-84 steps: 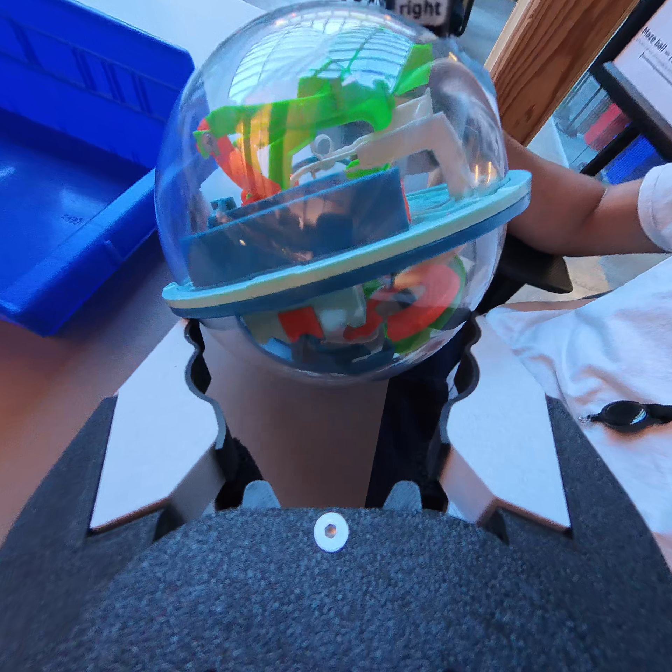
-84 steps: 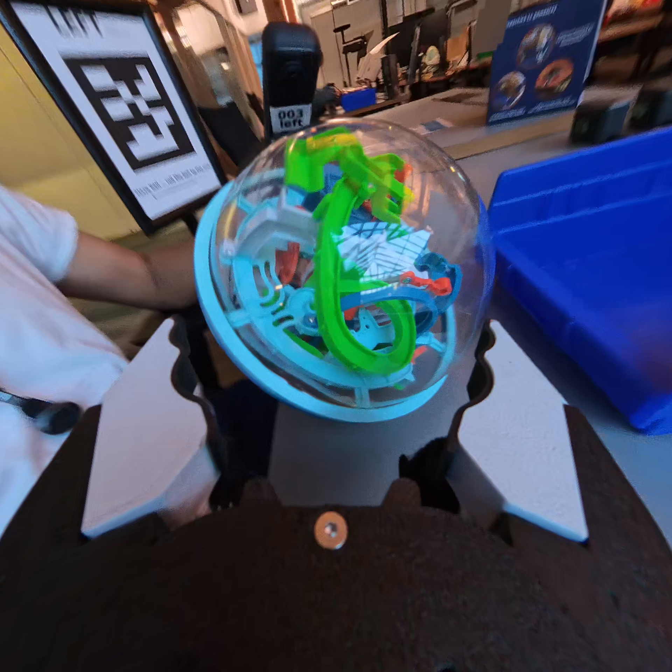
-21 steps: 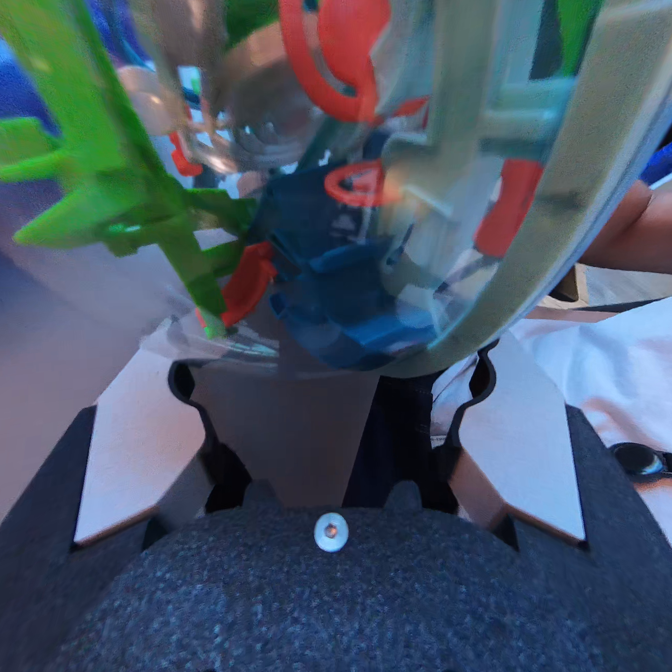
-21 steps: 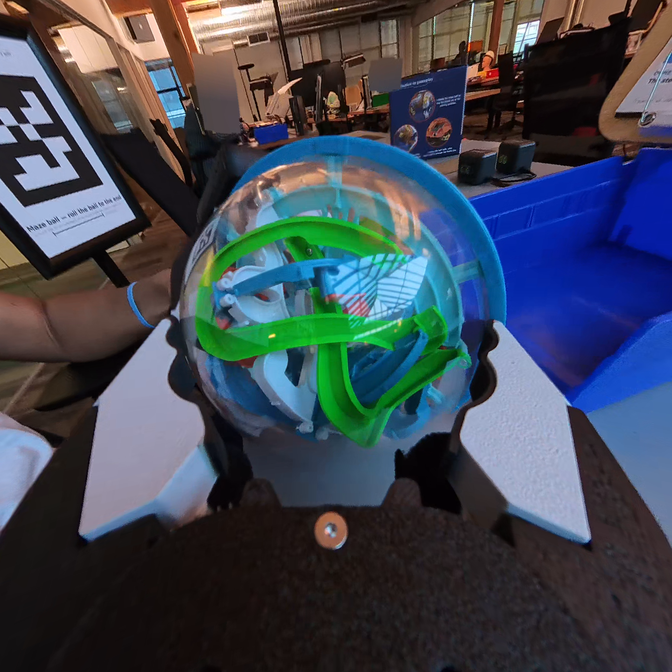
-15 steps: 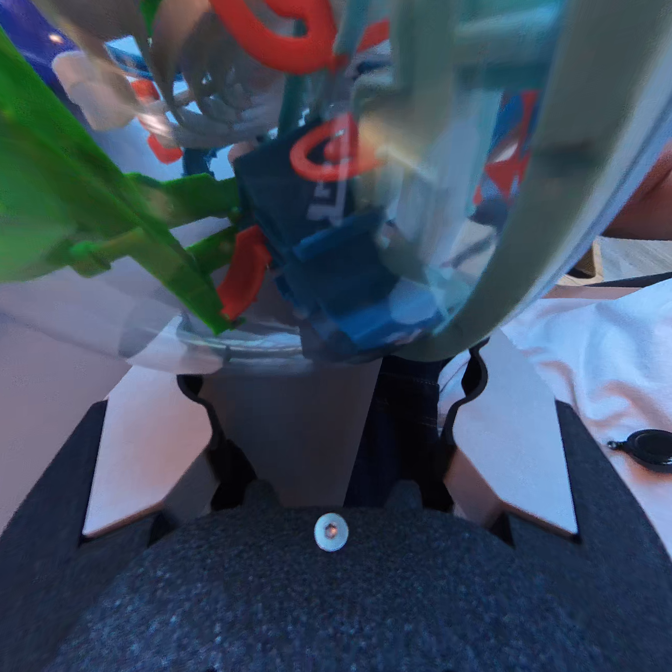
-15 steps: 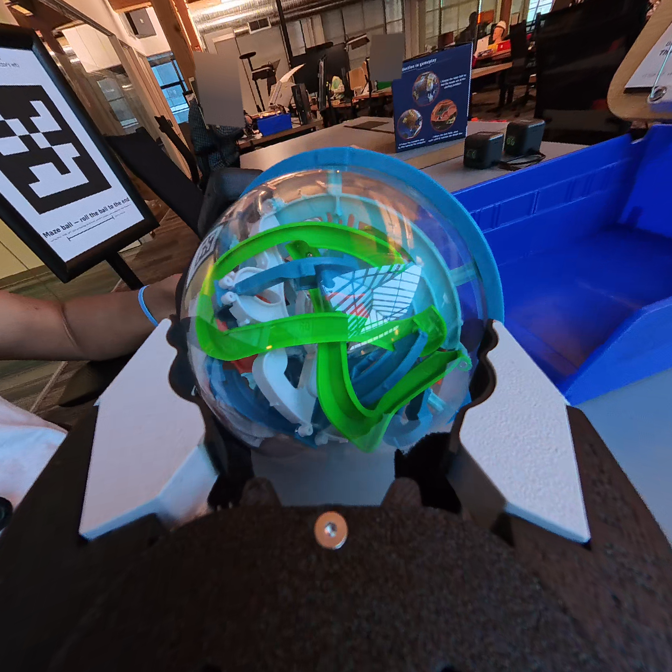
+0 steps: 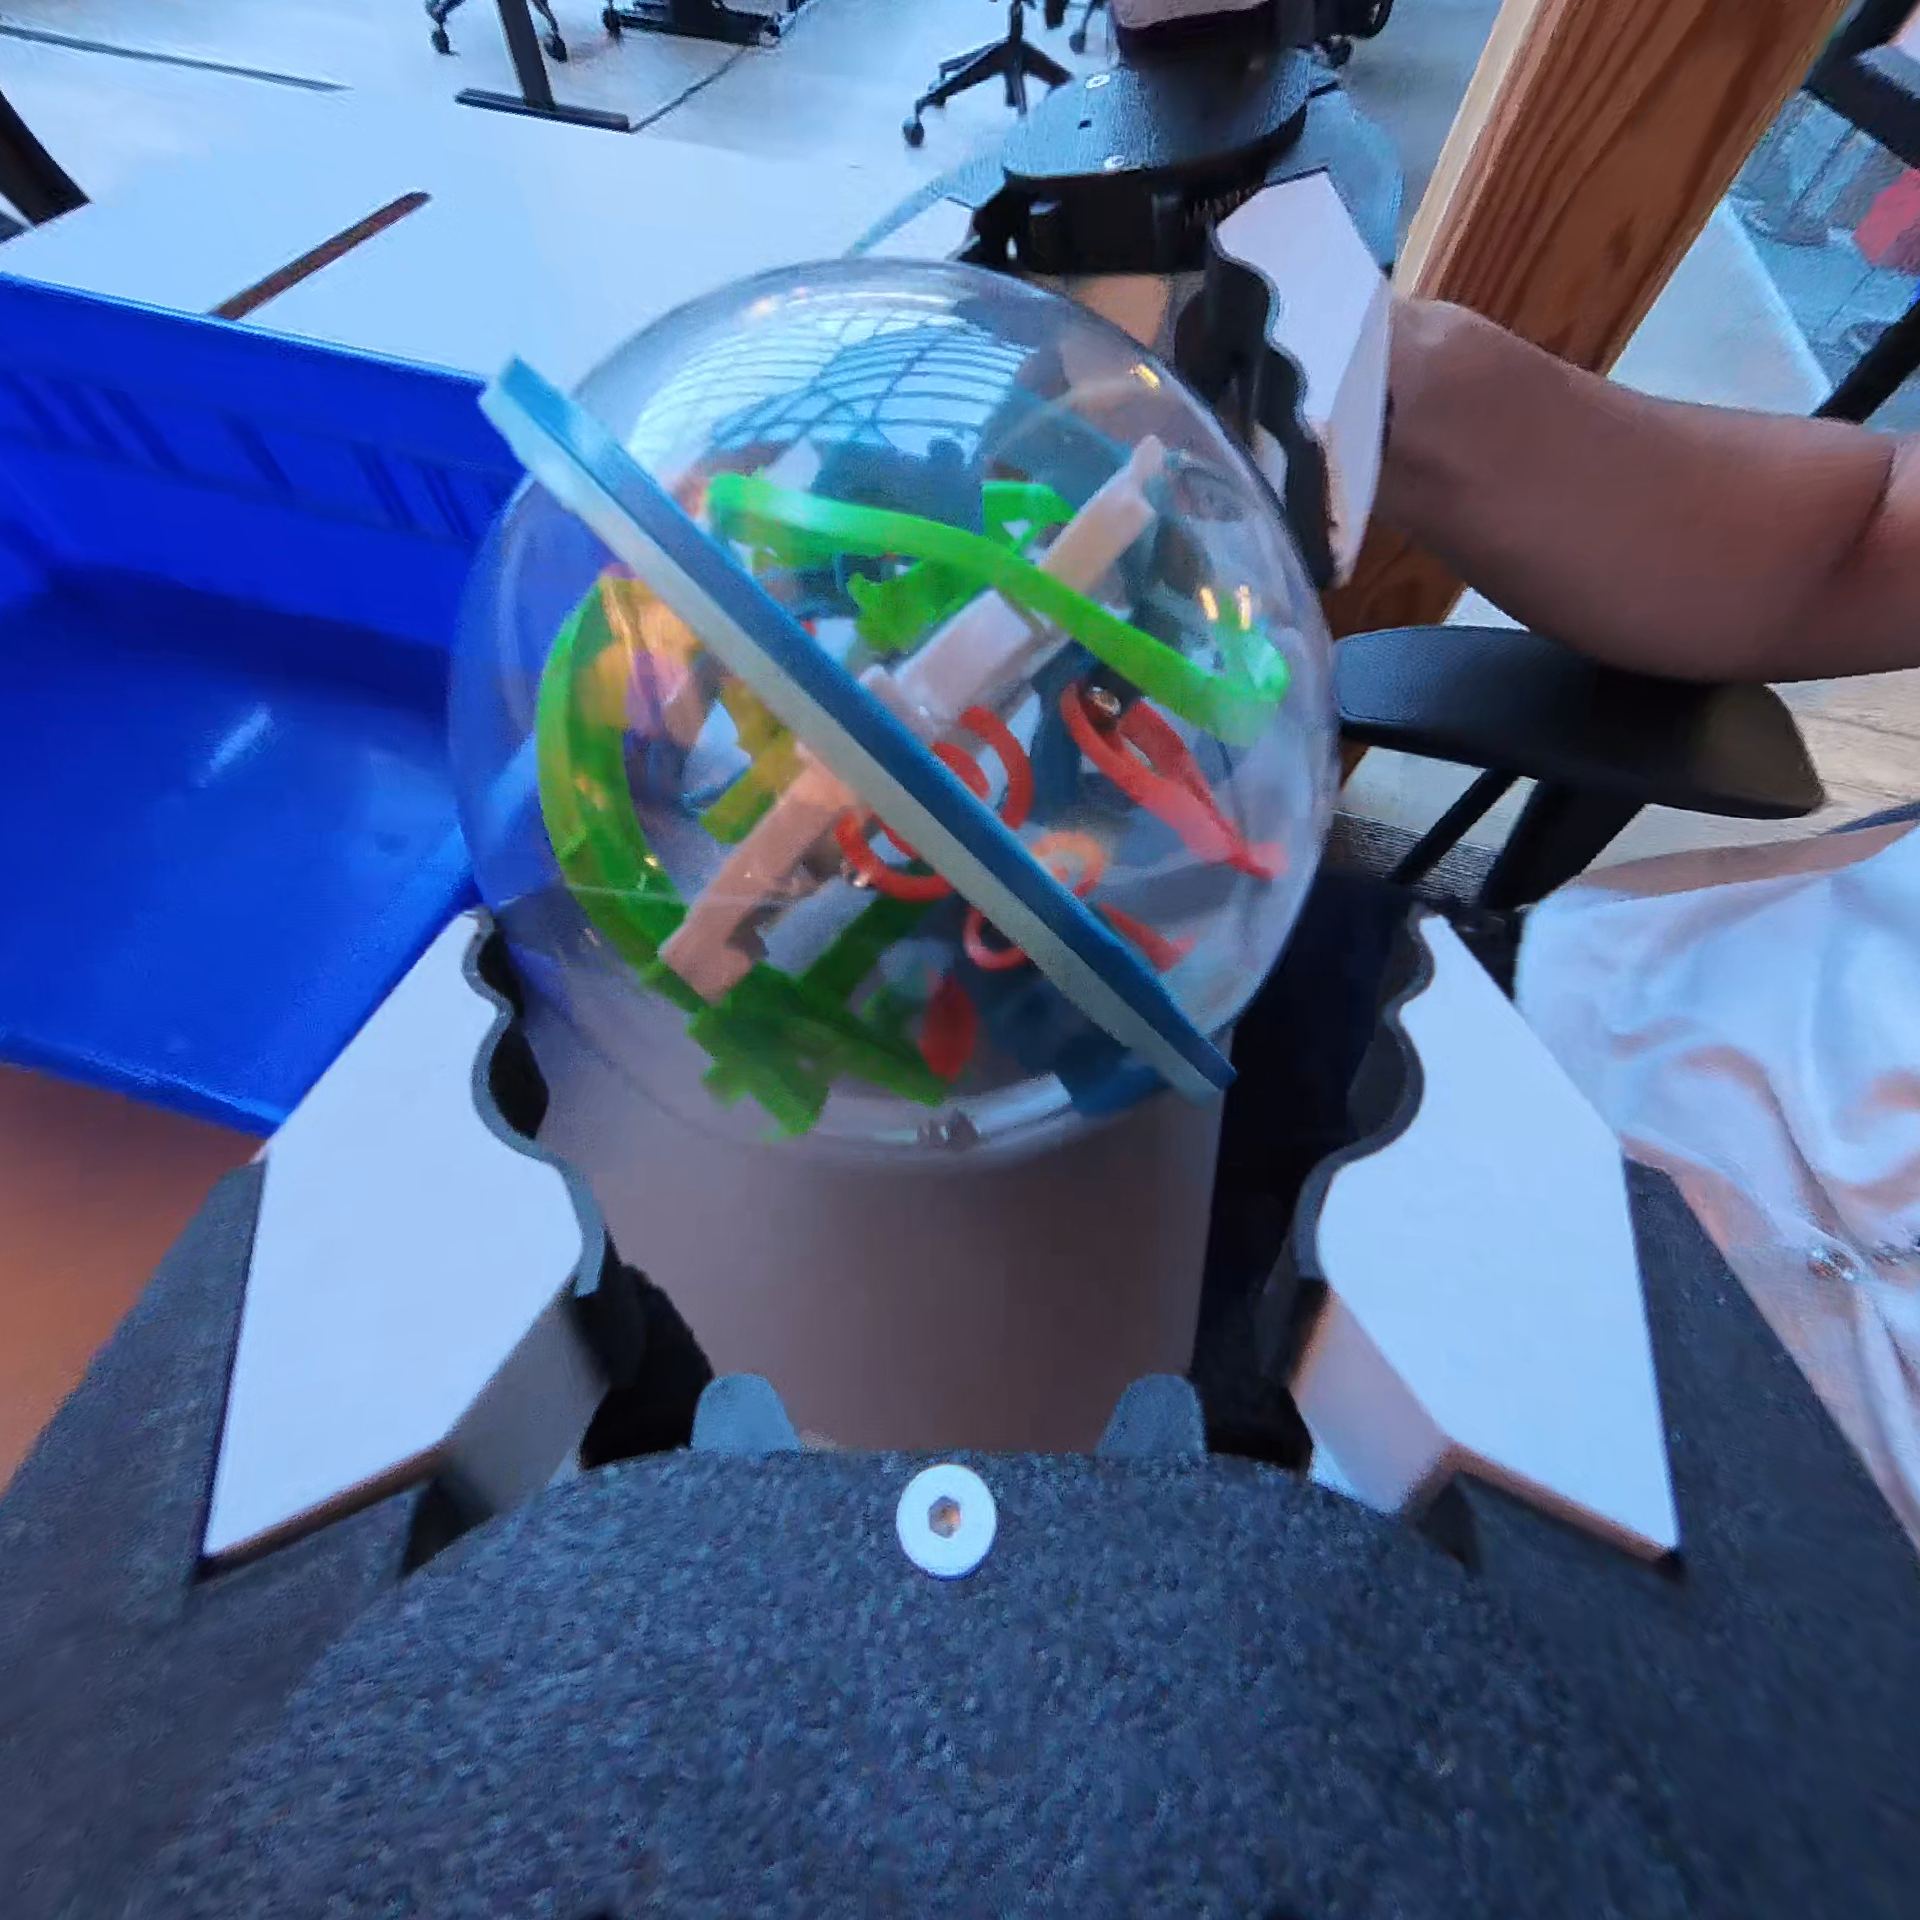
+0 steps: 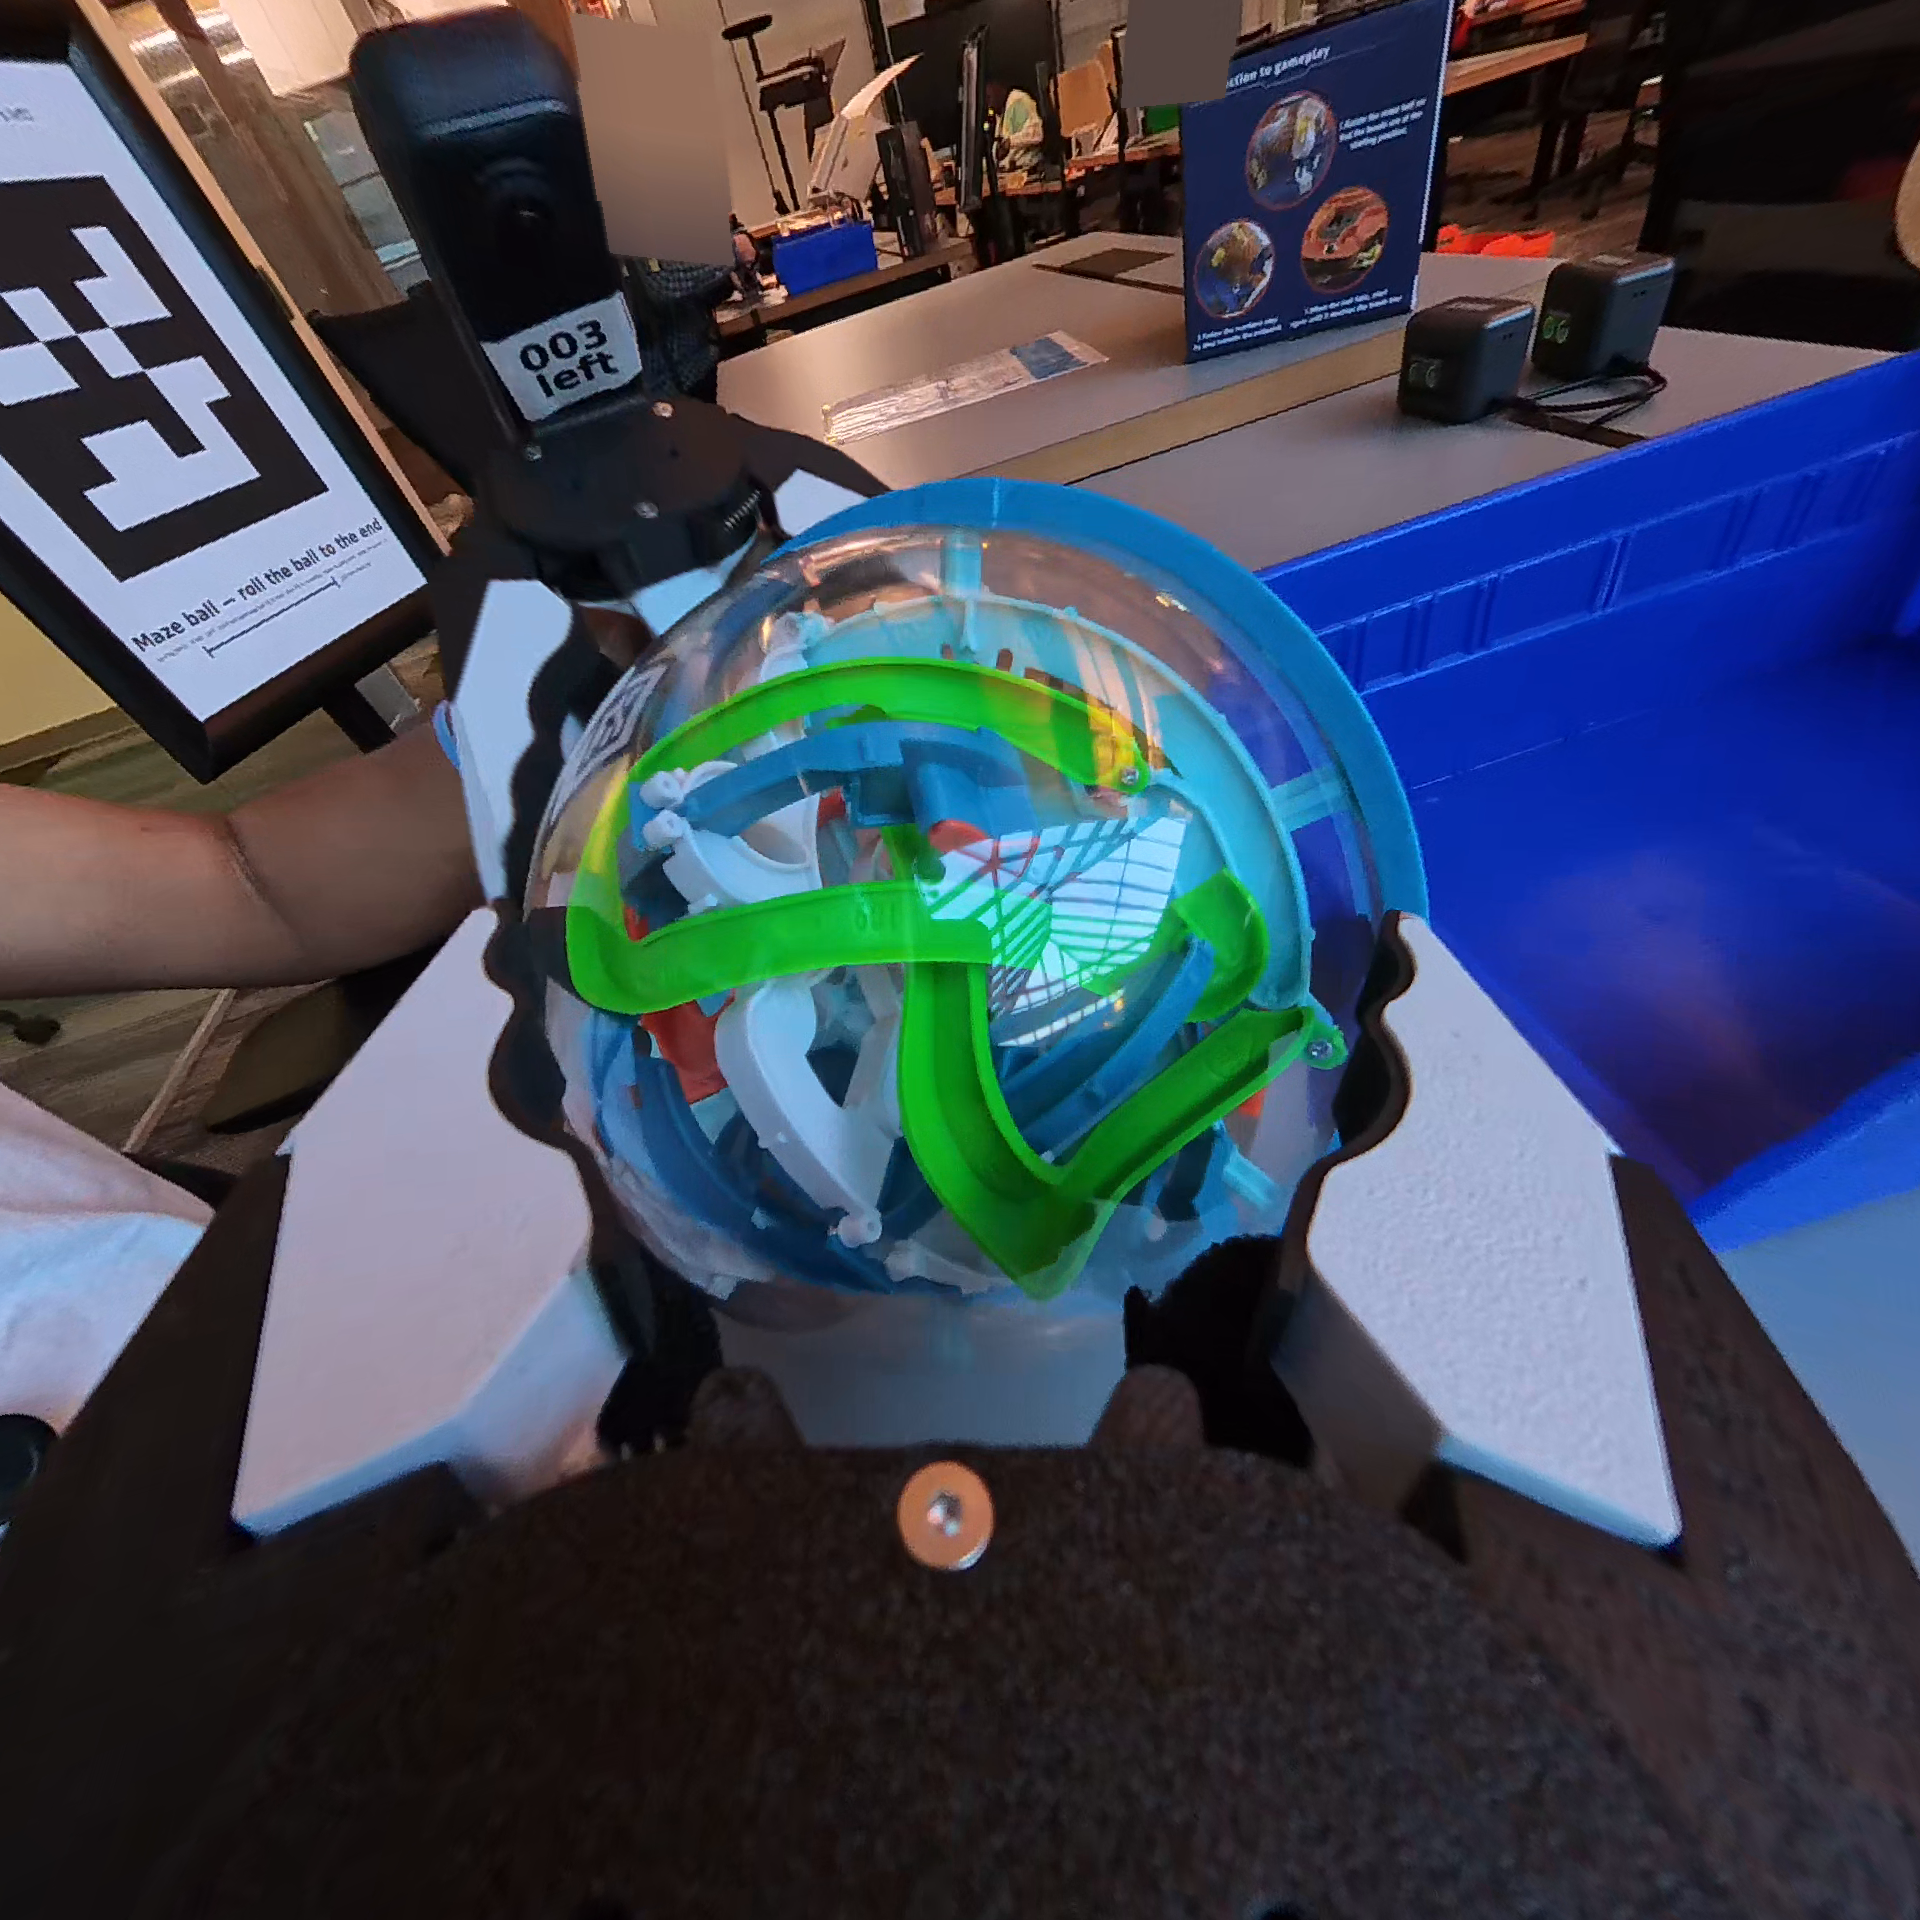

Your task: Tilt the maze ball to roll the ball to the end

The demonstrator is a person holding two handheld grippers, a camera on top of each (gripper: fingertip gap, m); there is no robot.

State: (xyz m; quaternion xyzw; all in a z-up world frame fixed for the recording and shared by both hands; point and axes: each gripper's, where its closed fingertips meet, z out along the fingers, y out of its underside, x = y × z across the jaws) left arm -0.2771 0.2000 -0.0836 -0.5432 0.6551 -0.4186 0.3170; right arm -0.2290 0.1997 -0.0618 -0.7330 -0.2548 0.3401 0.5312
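The bench [image 8: 1039, 436] runs behind everything, and on it, just to one side of the maze ball, sits the blue bin [image 8: 1662, 790], open and out of the way of the tilting. The maze ball [image 8: 935, 935] itself, a clear sphere with a blue equator ring and green, white, blue and red tracks inside, is held off the bench between the two claws, so that it can be turned freely in any direction. The right claw [image 8: 951, 1049] is spread wide and cradles the sphere, its two fingers pressing opposite flanks of the maze ball. The left claw [image 7: 940, 1029] comes at the maze ball from the opposite side, equally spread, its fingers beside the lower curve; whether they press the shell I cannot tell. The ring [image 7: 852, 727] lies steeply tilted, presumably to send the ball along a track. The small steel ball itself I cannot find with certainty.
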